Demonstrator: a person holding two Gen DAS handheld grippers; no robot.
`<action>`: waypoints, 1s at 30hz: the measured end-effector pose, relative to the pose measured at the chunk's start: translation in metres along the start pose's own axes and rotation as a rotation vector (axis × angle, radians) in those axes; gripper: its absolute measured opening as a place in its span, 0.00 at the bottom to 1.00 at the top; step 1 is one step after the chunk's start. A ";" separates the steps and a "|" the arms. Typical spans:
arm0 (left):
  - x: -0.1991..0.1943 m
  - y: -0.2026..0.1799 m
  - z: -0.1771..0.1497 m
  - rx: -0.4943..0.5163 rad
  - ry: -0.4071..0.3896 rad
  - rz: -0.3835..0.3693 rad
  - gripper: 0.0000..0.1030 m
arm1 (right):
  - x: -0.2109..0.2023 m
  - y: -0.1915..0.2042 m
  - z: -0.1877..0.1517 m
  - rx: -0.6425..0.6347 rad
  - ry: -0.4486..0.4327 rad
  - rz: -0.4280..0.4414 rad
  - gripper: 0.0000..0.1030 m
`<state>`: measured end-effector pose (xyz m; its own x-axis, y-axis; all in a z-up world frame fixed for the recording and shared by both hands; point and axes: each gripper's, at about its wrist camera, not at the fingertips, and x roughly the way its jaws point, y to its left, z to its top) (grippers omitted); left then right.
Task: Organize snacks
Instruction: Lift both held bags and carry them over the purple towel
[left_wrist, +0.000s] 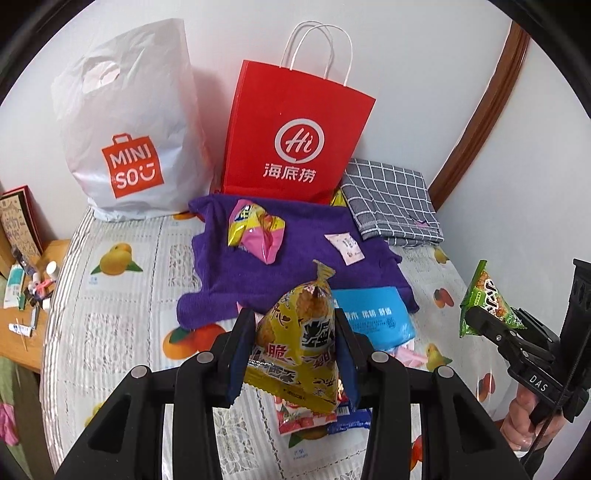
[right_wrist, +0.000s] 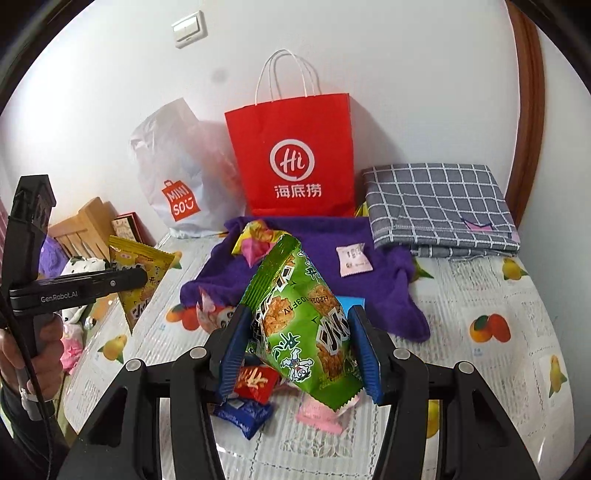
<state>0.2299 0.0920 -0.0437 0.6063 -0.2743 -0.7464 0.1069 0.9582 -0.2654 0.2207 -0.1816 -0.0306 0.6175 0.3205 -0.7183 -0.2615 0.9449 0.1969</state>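
Your left tool (left_wrist: 293, 345) grips the yellow snack bag (left_wrist: 295, 343), right tool (right_wrist: 295, 347) grips the green snack bag (right_wrist: 306, 325), both above the tabletop (right_wrist: 480, 369).

A puffy yellow plastic snack packet (left_wrist: 295, 347) with black and red lettering stands upright, lifted clear of the table, pinched at both sides. A green crinkly snack packet (right_wrist: 303, 325) printed with rice-cracker squares and a cartoon figure tilts with its sealed top leaning left, also lifted and pinched at both sides. Below them, on the fruit-print cover, lie a small red packet (right_wrist: 256, 382), a blue packet (right_wrist: 242, 415) and a pink packet (right_wrist: 319, 413). A crumpled yellow-and-pink wrapper (left_wrist: 258, 230) and a small white sachet (left_wrist: 345, 247) rest on the purple cloth.
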 end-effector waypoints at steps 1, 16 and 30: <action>0.000 0.000 0.002 0.000 -0.002 -0.001 0.38 | 0.001 0.000 0.002 0.001 -0.002 -0.001 0.51; 0.017 0.011 0.017 -0.017 -0.002 0.012 0.38 | 0.018 -0.014 0.021 0.042 -0.034 -0.025 0.51; 0.011 0.018 0.035 -0.020 -0.047 0.027 0.38 | 0.023 -0.024 0.033 0.031 -0.048 -0.055 0.50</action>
<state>0.2658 0.1096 -0.0353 0.6450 -0.2440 -0.7242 0.0748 0.9633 -0.2579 0.2660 -0.1946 -0.0298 0.6654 0.2703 -0.6959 -0.2034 0.9625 0.1793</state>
